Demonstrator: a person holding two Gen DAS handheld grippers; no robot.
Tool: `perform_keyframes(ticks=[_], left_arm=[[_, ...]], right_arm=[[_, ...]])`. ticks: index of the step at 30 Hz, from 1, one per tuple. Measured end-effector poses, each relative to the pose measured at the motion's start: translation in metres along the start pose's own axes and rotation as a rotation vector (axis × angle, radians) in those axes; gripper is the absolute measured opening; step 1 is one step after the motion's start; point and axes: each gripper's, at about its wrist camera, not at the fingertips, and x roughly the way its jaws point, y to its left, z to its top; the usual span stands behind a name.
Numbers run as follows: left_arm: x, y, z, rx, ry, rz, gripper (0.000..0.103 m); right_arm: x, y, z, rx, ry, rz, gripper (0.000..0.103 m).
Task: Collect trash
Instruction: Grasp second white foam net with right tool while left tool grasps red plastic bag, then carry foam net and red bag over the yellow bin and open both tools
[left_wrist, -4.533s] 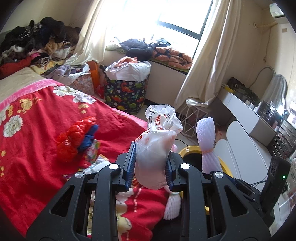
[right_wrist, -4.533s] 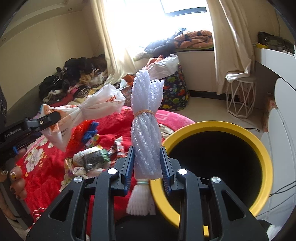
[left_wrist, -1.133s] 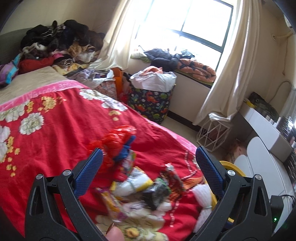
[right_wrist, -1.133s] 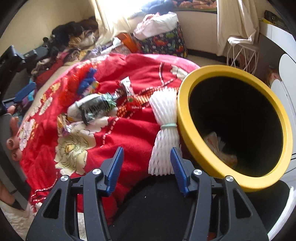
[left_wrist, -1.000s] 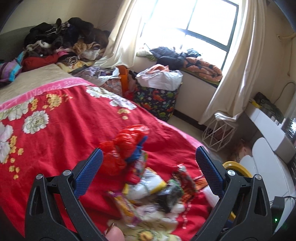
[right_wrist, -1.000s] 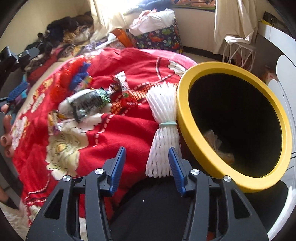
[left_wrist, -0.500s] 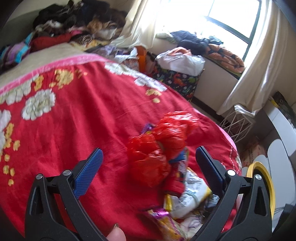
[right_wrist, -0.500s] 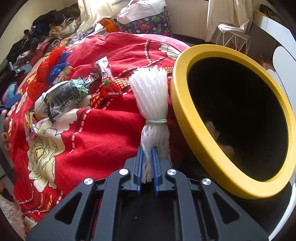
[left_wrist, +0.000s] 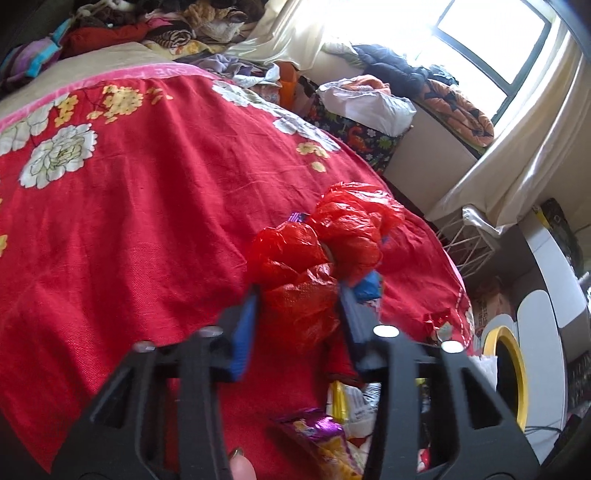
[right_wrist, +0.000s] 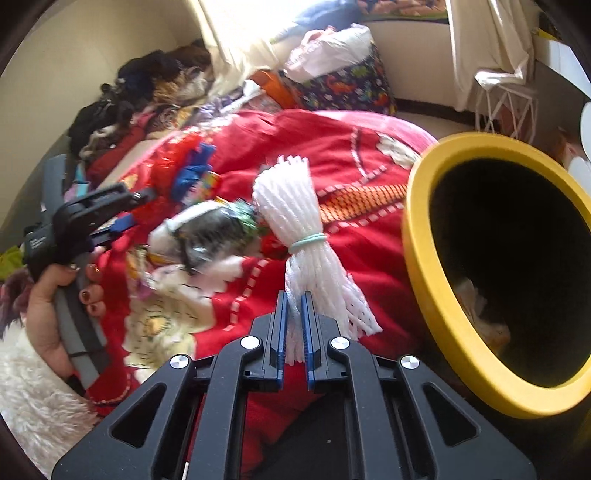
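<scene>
My left gripper (left_wrist: 297, 295) is shut on a crumpled red plastic bag (left_wrist: 325, 243) lying on the red floral bedspread (left_wrist: 129, 206). My right gripper (right_wrist: 293, 295) is shut on the lower end of a white foam-net bundle (right_wrist: 299, 218) tied with a green band, lifting it off the bedspread just left of the yellow-rimmed bin (right_wrist: 436, 280). The bin also shows at the right of the left wrist view (left_wrist: 511, 369). A grey-and-white wrapper (right_wrist: 207, 229) and other wrappers (left_wrist: 325, 432) lie on the bed. The left gripper shows at the left of the right wrist view (right_wrist: 96, 214).
A dinosaur-print hamper (left_wrist: 354, 129) with a white bag stands by the window wall. Clothes are piled at the head of the bed (right_wrist: 140, 96). A white wire stool (left_wrist: 465, 240) and a white desk (left_wrist: 546, 266) stand at the right. Some trash lies inside the bin (right_wrist: 480, 314).
My left gripper moved forward and shut on the red bag. My right gripper shut on the foam-net bundle and lifted it, tilting it up beside the bin.
</scene>
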Motion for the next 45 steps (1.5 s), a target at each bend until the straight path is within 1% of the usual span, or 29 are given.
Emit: perform_keyframes(ticks=[3,8,11,15,18,25,34,45], left_arm=[[-0.006,-0.004,0.001,0.01,-0.011,-0.016,0.015],[-0.029,-0.015,0.001,0.023,-0.061,-0.051,0.011],[-0.047,-0.024,-0.001,0.044,-0.095,-0.061,0.011],[-0.062,-0.031,-0.003,0.06,-0.12,-0.061,0.01],[-0.075,-0.034,-0.006,0.06,-0.136,-0.061,0.01],[-0.101,-0.049,-0.015,0.103,-0.17,-0.056,0.01],[-0.121,-0.066,-0.02,0.127,-0.19,-0.092,0.01],[-0.127,-0.085,-0.028,0.169,-0.183,-0.123,0.01]], right_arm=[[-0.007,0.007,0.002,-0.026,-0.024,0.034,0.008],[-0.017,0.017,0.007,-0.07,-0.06,0.075,0.008],[-0.024,0.024,0.01,-0.099,-0.082,0.098,0.008],[-0.032,0.029,0.011,-0.112,-0.1,0.126,0.008],[-0.037,0.033,0.012,-0.132,-0.115,0.135,0.008],[-0.053,0.039,0.013,-0.162,-0.159,0.154,0.008],[-0.073,0.038,0.014,-0.178,-0.207,0.162,0.008],[-0.089,0.031,0.014,-0.18,-0.243,0.165,0.008]])
